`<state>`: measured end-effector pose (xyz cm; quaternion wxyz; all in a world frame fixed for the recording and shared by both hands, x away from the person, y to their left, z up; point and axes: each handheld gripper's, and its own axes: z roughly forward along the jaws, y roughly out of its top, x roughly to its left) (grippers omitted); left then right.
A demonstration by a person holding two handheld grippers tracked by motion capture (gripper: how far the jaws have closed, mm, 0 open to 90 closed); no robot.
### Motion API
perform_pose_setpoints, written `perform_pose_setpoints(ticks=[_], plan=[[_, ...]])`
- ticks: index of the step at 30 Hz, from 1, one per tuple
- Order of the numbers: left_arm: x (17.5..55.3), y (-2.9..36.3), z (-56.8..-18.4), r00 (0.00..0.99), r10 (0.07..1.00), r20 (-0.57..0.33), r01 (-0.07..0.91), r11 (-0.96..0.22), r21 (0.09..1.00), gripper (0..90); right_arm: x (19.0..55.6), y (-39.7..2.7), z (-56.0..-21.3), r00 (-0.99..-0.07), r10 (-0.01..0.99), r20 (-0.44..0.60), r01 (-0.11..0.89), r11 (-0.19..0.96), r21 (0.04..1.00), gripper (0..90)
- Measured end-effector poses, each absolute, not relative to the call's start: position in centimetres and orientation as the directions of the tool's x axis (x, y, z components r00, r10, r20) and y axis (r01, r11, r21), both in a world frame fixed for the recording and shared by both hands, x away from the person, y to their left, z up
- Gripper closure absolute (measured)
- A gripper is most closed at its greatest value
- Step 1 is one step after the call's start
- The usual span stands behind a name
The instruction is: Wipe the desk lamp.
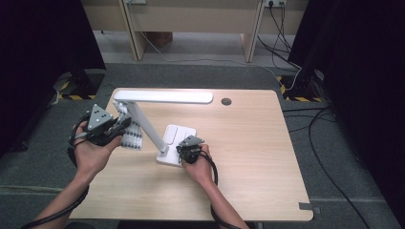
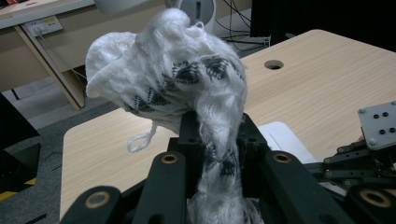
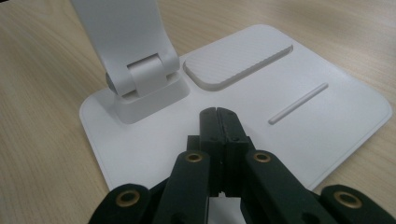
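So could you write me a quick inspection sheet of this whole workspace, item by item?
Surface: light wooden table with a round cable hole.
Job's things: white desk lamp; black-and-white knitted cloth.
Clutter: nothing seen.
Grippers: left gripper shut on the cloth beside the lamp arm; right gripper shut, empty, over the lamp base.
Cables: black cables on the floor at right.
Surroundings: grey carpet, dark curtains.

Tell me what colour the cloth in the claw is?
White cloth with black zigzag marks, clearest in the left gripper view.
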<state>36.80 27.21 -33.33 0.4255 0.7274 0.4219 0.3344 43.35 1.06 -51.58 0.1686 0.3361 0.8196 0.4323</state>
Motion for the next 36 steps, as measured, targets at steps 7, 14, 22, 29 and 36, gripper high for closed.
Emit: perform_pose_setpoints(ticks=[7, 14, 22, 29, 36], plan=[[36.9, 27.0, -33.6, 0.42, 0.898, 0.129, 0.336, -0.286, 0.897, 75.7, 43.3, 1.1, -51.6, -0.718, 0.696, 0.012, 0.403, 0.402, 0.822, 90.0], [37.0, 26.8, -34.1, 0.423, 0.898, 0.123, 0.347, -0.286, 0.893, 75.6, 43.3, 1.1, -51.6, -0.718, 0.695, 0.011, 0.402, 0.403, 0.822, 90.0], [37.1, 26.6, -34.8, 0.427, 0.897, 0.118, 0.36, -0.288, 0.887, 75.5, 43.3, 1.1, -51.6, -0.719, 0.695, 0.011, 0.402, 0.403, 0.822, 90.0], [37.2, 26.4, -35.7, 0.435, 0.895, 0.1, 0.376, -0.282, 0.883, 75.6, 43.3, 1.1, -51.6, -0.719, 0.695, 0.011, 0.402, 0.403, 0.822, 90.0], [37.3, 26.1, -36.4, 0.436, 0.896, 0.09, 0.387, -0.276, 0.88, 75.5, 43.3, 1.1, -51.6, -0.718, 0.696, 0.01, 0.402, 0.403, 0.822, 90.0]])
